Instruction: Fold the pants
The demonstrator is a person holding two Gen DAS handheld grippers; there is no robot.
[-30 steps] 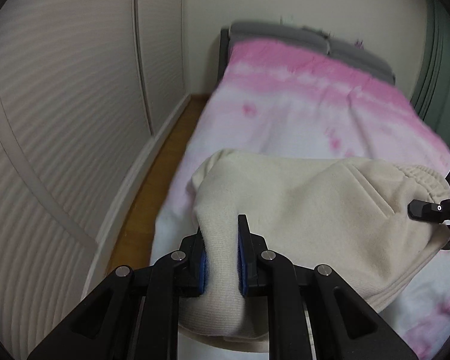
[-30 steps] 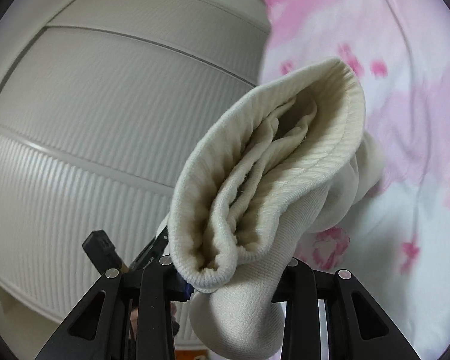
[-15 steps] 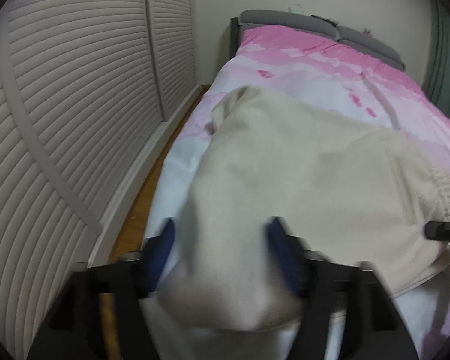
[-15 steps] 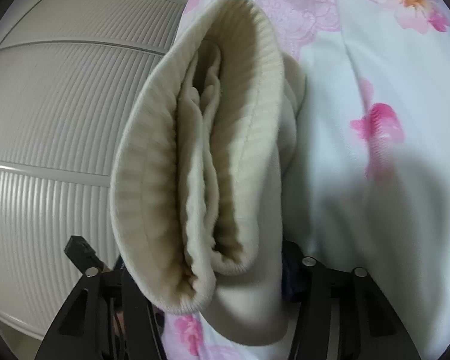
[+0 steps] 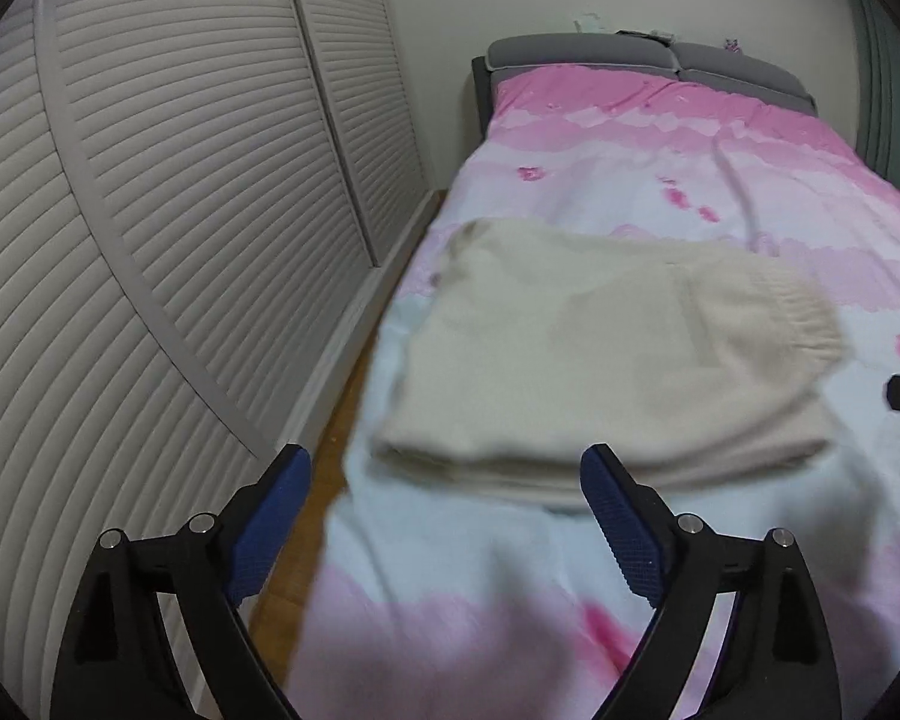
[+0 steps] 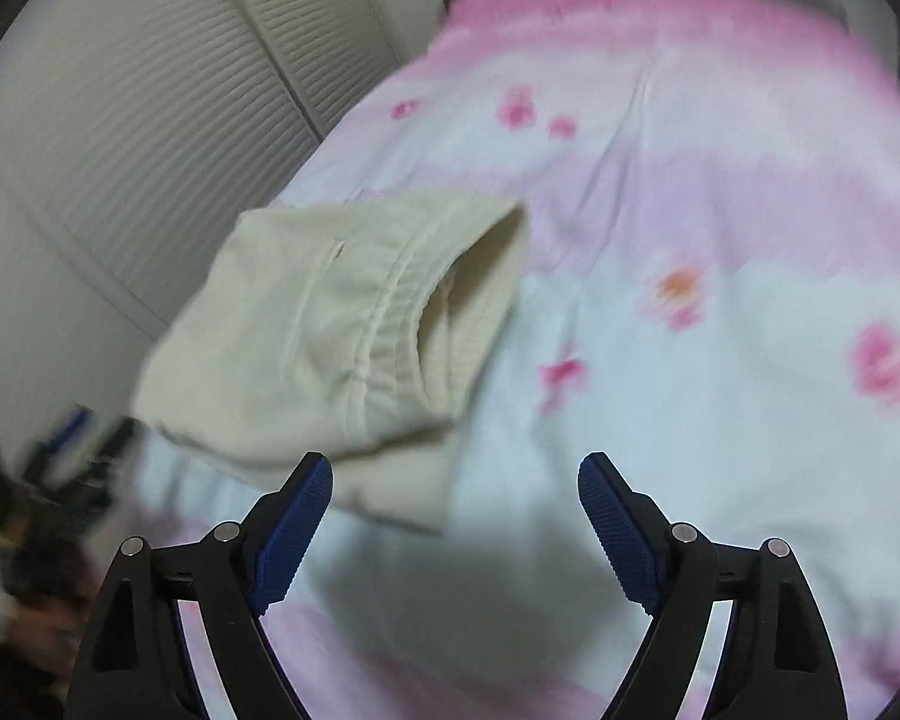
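Both jaws just opening wide, nothing between: left gripper (image 5: 444,468) and right gripper (image 6: 456,477) sitting clear of folded pants (image 5: 600,360) lying on bed (image 5: 690,180).

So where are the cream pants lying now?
The folded cream pants lie on the pink floral bedspread, near the bed edge facing the louvered closet doors, ahead of both open grippers.

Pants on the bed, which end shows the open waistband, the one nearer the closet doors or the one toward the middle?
The end toward the middle: the pants gape open at their elastic waistband there.
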